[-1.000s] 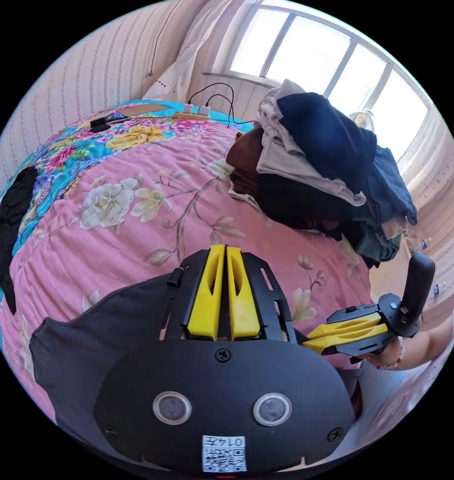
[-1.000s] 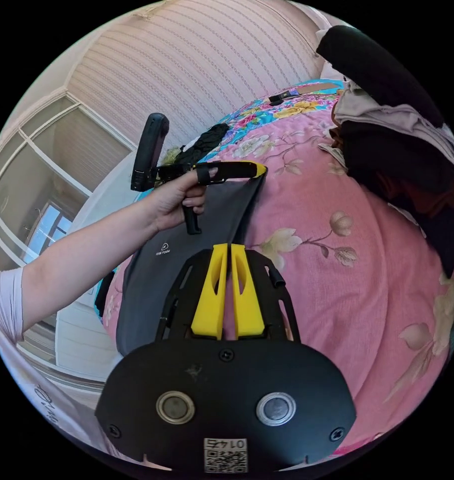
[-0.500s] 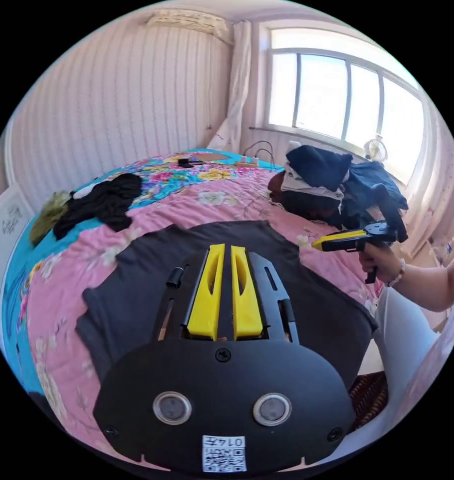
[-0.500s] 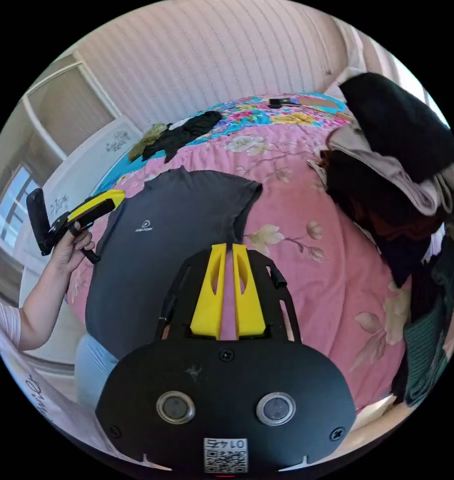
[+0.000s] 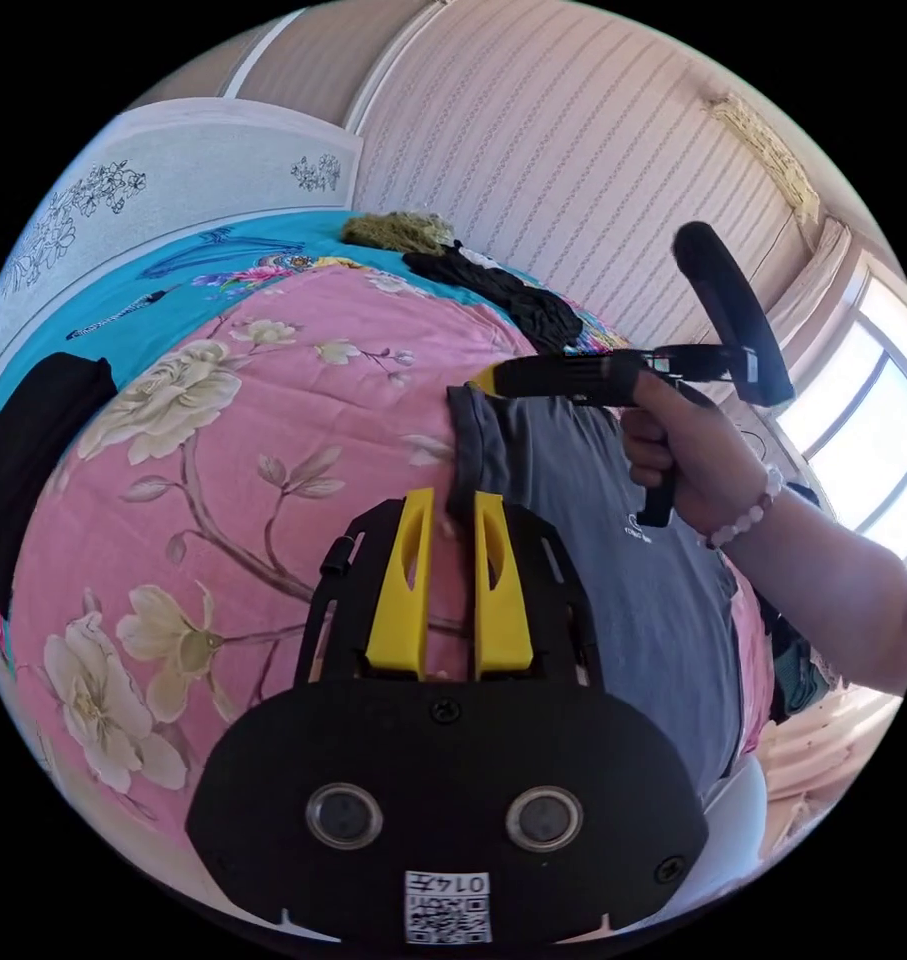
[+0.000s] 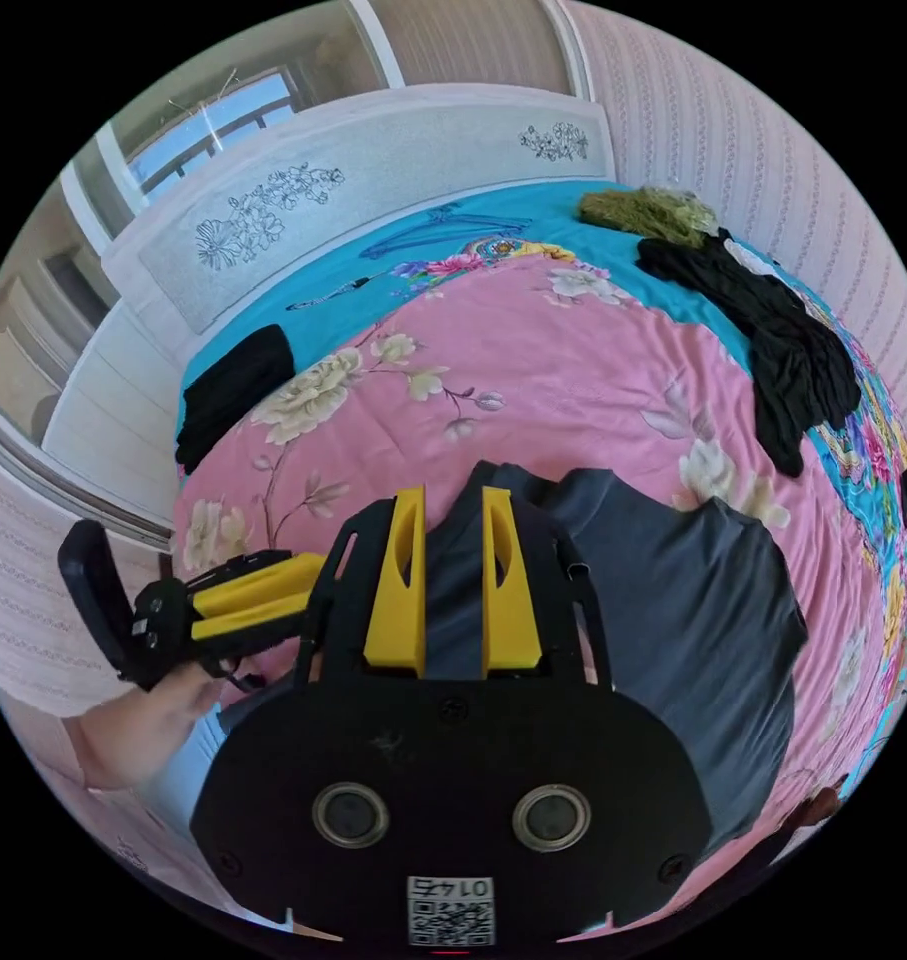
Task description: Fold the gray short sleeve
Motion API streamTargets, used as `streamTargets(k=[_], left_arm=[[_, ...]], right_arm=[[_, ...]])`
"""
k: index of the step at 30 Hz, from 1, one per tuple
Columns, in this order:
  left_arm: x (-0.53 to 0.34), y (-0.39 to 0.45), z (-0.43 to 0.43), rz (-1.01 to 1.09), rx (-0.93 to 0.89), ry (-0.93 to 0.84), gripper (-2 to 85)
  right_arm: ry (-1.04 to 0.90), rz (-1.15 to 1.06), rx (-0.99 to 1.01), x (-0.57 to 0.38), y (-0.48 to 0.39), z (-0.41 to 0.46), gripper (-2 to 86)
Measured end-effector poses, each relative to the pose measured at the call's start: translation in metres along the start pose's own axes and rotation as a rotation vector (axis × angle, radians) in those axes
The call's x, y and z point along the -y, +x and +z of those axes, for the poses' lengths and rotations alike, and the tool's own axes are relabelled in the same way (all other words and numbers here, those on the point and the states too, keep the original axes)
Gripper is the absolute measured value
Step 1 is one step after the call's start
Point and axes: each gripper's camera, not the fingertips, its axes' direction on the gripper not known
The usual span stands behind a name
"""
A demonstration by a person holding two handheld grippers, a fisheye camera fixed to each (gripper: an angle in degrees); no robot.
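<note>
The gray shirt (image 6: 663, 590) lies flat on the pink quilt (image 6: 533, 380). Your left gripper (image 5: 449, 500) and right gripper (image 6: 451, 500) are both parted over its sleeve (image 5: 473, 440). Closing too deep may catch the quilt; contact appears absent.

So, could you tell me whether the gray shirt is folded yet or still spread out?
Spread out. The gray shirt lies flat on the pink quilt, one short sleeve sticking out sideways; no folded-over layer shows.
</note>
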Motion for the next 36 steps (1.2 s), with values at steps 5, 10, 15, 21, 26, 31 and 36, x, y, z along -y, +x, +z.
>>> streamTargets(k=[5,10,15,21,26,31,36], left_arm=[[-0.002,-0.015,-0.003,0.035,-0.021,-0.036,-0.1],[-0.014,-0.022,-0.028,0.082,0.075,-0.019,-0.9],[-0.015,-0.04,-0.023,0.033,0.063,-0.062,0.0],[-0.033,-0.042,-0.067,0.099,0.083,0.02,3.5],[-0.079,-0.04,-0.118,0.139,0.11,-0.003,3.4],[-0.138,-0.019,-0.154,0.189,0.02,-0.127,4.6],[-0.161,0.007,-0.139,0.214,-0.012,-0.249,6.4]], right_arm=[[-0.132,0.021,-0.105,0.034,-0.01,0.035,1.6],[0.013,-0.07,0.006,0.06,-0.04,0.02,1.0],[-0.08,-0.171,-0.043,0.062,-0.054,0.049,2.6],[0.048,-0.239,0.015,0.037,-0.03,-0.023,9.6],[0.17,-0.173,0.1,-0.065,0.003,-0.117,10.7],[0.087,0.156,-0.028,-0.273,0.023,-0.183,10.0],[-0.12,0.469,-0.149,-0.426,0.003,-0.192,10.2]])
